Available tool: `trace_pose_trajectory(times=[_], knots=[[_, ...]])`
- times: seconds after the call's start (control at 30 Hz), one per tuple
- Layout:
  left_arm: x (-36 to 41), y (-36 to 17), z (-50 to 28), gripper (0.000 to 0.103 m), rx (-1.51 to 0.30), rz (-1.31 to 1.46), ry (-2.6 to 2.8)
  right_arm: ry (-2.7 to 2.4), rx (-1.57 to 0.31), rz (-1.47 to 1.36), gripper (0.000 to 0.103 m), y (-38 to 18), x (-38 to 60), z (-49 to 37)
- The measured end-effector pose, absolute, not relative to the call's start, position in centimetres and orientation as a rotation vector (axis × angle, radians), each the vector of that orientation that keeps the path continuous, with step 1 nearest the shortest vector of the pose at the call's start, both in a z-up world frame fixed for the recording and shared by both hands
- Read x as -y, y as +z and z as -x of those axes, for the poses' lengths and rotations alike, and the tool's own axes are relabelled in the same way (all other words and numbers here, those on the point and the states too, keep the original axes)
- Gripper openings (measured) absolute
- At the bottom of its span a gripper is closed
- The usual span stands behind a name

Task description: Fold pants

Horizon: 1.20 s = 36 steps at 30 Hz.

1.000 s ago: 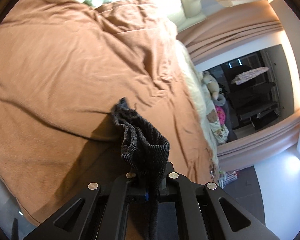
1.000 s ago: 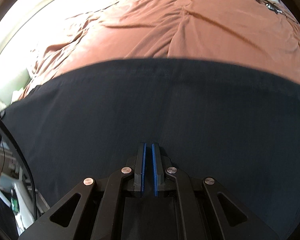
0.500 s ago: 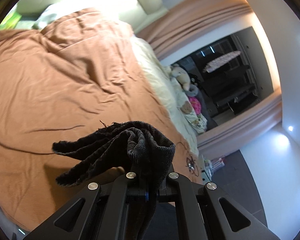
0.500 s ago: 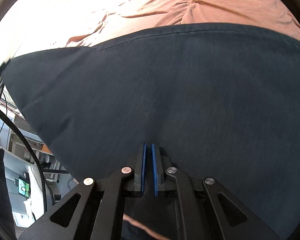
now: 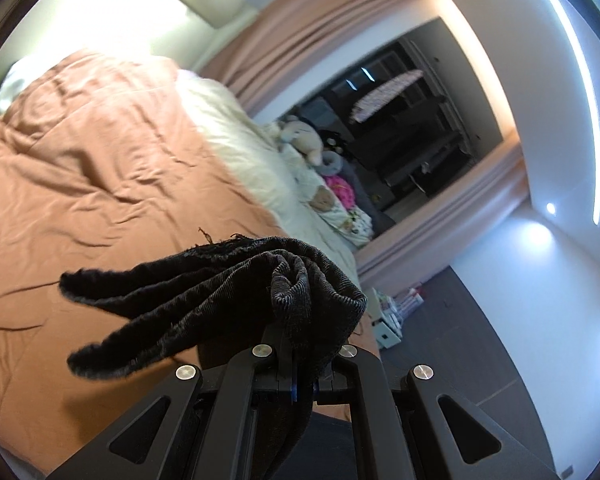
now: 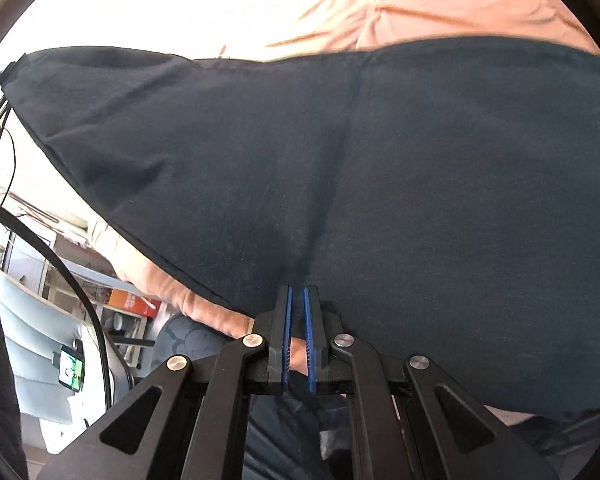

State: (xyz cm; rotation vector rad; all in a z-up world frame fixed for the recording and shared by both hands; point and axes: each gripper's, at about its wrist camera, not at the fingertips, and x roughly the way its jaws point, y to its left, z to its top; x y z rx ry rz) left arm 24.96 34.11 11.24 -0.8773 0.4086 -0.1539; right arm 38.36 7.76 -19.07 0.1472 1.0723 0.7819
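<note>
The dark pants (image 5: 204, 292) hang bunched from my left gripper (image 5: 303, 360), which is shut on them; frayed leg hems fan out to the left, above the orange-brown duvet (image 5: 80, 160). In the right wrist view the pants (image 6: 380, 180) stretch wide and taut across most of the picture, over the same duvet (image 6: 460, 8). My right gripper (image 6: 296, 294) is shut on their near edge, and creases in the cloth run in toward the blue pads (image 6: 286, 320). The cloth's far left corner reaches a black gripper part at the picture's edge.
A cream blanket (image 5: 236, 140) and soft toys (image 5: 308, 144) lie along the bed's far side, by a dark window (image 5: 412, 120) and curtains (image 5: 440, 232). Boxes (image 5: 392, 316) sit on the grey floor. A black cable (image 6: 60, 264) and a pale chair (image 6: 32, 340) are at my left.
My left gripper has risen with the hems, which came off the duvet and now hang in the air. In the right view the pants have lifted and pulled taut, showing the room below.
</note>
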Motion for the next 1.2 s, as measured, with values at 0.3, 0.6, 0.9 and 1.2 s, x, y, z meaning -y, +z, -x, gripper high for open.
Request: trace_pose_trajectory(times=[0.3, 0.6, 0.9, 1.2], knots=[[-26.2, 17.6, -27.2, 0.003, -0.402, 0.780, -0.258, 0.745, -0.913, -0.235, 0.004, -14.4, 1.5, -36.9], [-17.7, 21.9, -29.8, 0.003, -0.426, 0.703, -0.350, 0.686, -0.750, -0.314, 0.056, -11.4, 10.1, -34.4], [-9.3, 23.6, -33.3, 0.003, -0.482, 0.644, -0.428, 0.570, -0.682, -0.392, 0.056, -12.1, 15.9, -30.8], [-1.4, 21.3, -37.6, 0.003, -0.580, 0.626, -0.486, 0.504, -0.639, -0.435, 0.056, -11.5, 19.1, -27.9]])
